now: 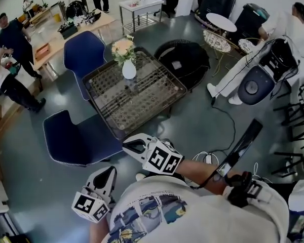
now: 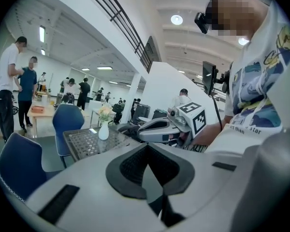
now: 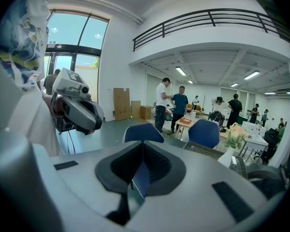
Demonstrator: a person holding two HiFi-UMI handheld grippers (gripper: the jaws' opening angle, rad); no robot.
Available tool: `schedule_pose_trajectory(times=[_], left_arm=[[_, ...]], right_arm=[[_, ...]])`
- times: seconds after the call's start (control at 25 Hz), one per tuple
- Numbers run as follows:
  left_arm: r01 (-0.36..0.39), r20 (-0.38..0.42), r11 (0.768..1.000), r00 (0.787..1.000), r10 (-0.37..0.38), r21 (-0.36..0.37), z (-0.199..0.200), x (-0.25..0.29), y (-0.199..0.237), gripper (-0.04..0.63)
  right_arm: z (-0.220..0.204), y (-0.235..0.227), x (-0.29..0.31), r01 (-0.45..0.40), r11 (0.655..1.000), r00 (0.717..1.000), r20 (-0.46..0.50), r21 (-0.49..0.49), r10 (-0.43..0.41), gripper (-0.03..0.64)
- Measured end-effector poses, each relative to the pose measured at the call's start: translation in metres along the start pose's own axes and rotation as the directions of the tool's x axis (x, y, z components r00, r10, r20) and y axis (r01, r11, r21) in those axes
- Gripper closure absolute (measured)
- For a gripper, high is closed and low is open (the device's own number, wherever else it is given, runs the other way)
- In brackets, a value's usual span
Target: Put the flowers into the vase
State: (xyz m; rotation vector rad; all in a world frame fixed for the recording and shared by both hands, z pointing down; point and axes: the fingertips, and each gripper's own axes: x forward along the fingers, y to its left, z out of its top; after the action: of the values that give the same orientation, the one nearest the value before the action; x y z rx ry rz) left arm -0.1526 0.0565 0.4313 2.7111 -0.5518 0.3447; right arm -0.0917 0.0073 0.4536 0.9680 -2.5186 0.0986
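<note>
A white vase (image 1: 129,70) holding pale flowers (image 1: 123,48) stands on the far side of a mesh-topped table (image 1: 142,103). My left gripper (image 1: 110,170) and right gripper (image 1: 127,145) are held close to my body, well short of the table. Both have their jaws together with nothing between them. The left gripper view shows the vase (image 2: 103,132) and flowers (image 2: 105,113) far off to the left, beyond my left gripper (image 2: 147,146). In the right gripper view the flowers (image 3: 235,132) sit far right of my right gripper (image 3: 143,144).
Two blue chairs (image 1: 83,49) (image 1: 73,140) stand at the table's left side and a black round chair (image 1: 185,59) at its right. A cable (image 1: 228,120) runs across the floor. People stand at wooden tables (image 1: 45,47) at the left and by equipment at the right.
</note>
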Motion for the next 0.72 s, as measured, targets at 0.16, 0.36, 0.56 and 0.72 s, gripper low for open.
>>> schedule_pose_trajectory(times=[0.16, 0.36, 0.56, 0.72], left_arm=[[-0.009, 0.01, 1.0, 1.0, 0.009, 0.002, -0.005, -0.001, 0.0, 0.586], [-0.02, 0.008, 1.0, 1.0, 0.02, 0.0, -0.007, -0.008, -0.007, 0.586], [-0.021, 0.011, 1.0, 1.0, 0.02, 0.003, -0.007, -0.005, -0.006, 0.586], [-0.007, 0.002, 1.0, 1.0, 0.007, 0.008, -0.007, 0.003, -0.008, 0.586]], right_arm=[[-0.002, 0.007, 0.002, -0.015, 1.0, 1.0, 0.002, 0.0, 0.015, 0.598], [0.002, 0.015, -0.002, -0.026, 1.0, 1.0, 0.006, -0.011, 0.026, 0.6], [0.002, 0.015, -0.003, -0.031, 0.999, 0.999, 0.011, -0.016, 0.031, 0.601], [-0.001, 0.012, -0.005, -0.028, 1.0, 0.999, 0.015, -0.012, 0.028, 0.603]])
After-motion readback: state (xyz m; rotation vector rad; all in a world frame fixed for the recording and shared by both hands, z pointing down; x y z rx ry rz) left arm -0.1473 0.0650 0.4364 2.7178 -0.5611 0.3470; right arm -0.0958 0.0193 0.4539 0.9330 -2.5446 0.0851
